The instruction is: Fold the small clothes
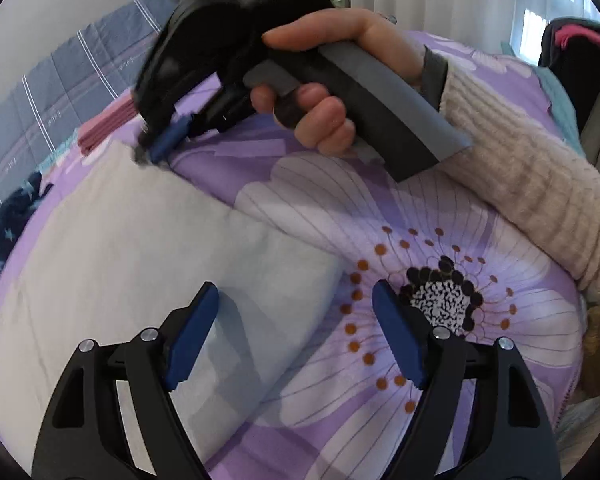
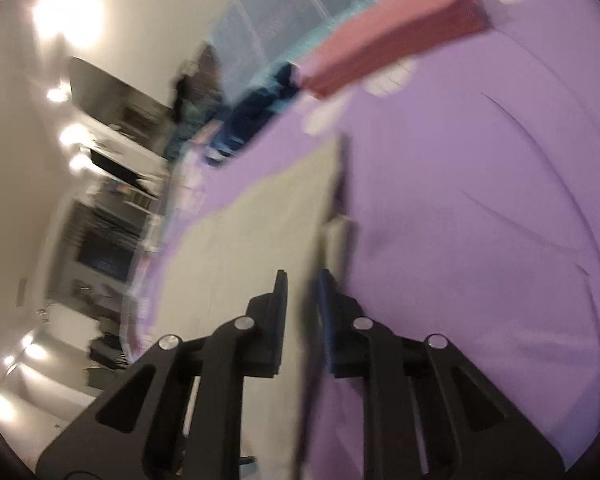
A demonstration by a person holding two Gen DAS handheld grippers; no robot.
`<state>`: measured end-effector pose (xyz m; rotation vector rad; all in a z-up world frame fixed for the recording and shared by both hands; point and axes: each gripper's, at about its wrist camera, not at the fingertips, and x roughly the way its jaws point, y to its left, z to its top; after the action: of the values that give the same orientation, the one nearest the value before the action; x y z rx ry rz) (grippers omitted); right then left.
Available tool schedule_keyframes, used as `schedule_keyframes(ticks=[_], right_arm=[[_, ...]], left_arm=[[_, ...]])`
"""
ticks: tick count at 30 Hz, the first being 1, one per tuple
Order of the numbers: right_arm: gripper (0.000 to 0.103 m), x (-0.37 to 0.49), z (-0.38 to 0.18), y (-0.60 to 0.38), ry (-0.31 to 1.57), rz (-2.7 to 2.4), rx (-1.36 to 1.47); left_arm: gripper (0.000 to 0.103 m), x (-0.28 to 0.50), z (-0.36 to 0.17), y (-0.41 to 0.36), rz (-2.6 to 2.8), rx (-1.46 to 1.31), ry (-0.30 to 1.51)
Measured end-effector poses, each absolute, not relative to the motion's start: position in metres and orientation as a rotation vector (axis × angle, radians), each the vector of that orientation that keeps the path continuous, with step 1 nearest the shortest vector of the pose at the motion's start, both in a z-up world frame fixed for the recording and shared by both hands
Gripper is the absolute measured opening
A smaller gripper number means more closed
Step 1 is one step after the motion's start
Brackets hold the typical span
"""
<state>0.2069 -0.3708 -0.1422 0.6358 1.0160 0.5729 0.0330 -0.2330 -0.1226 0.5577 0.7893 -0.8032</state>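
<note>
A pale, whitish cloth (image 1: 120,260) lies flat on the purple flowered bedsheet (image 1: 380,208). My left gripper (image 1: 296,316) hovers open over the cloth's near right corner, with nothing pinched between its blue pads. A person's hand holds my right gripper (image 1: 164,148) at the cloth's far corner. In the blurred right wrist view the right gripper (image 2: 302,312) has its fingers close together, with the edge of the pale cloth (image 2: 260,220) caught between them.
A folded pink garment (image 1: 104,128) (image 2: 388,44) lies beyond the cloth, and a navy star-print garment (image 1: 8,232) (image 2: 252,116) sits further left. A blue checked cover (image 1: 40,92) borders the sheet. A cream knitted sleeve (image 1: 520,184) crosses the right side.
</note>
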Motion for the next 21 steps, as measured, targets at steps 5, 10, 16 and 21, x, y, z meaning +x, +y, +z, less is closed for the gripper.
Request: schedule_keyframes(ticks=[5, 10, 16, 21], right_arm=[[0.021, 0.203, -0.140, -0.383, 1.015, 0.551, 0.688], [0.025, 0.201, -0.138, -0.381, 1.021, 0.518, 0.652], [0.029, 0.213, -0.151, -0.365, 1.009, 0.563, 0.651], [0.029, 0.214, -0.152, -0.364, 0.976, 0.593, 0.664]], left_arm=[[0.059, 0.038, -0.122, -0.232, -0.724, 0.549, 0.792], [0.044, 0.031, -0.123, -0.234, -0.720, 0.594, 0.770], [0.051, 0.026, -0.123, -0.247, -0.691, 0.636, 0.756], [0.058, 0.017, -0.118, -0.252, -0.724, 0.628, 0.772]])
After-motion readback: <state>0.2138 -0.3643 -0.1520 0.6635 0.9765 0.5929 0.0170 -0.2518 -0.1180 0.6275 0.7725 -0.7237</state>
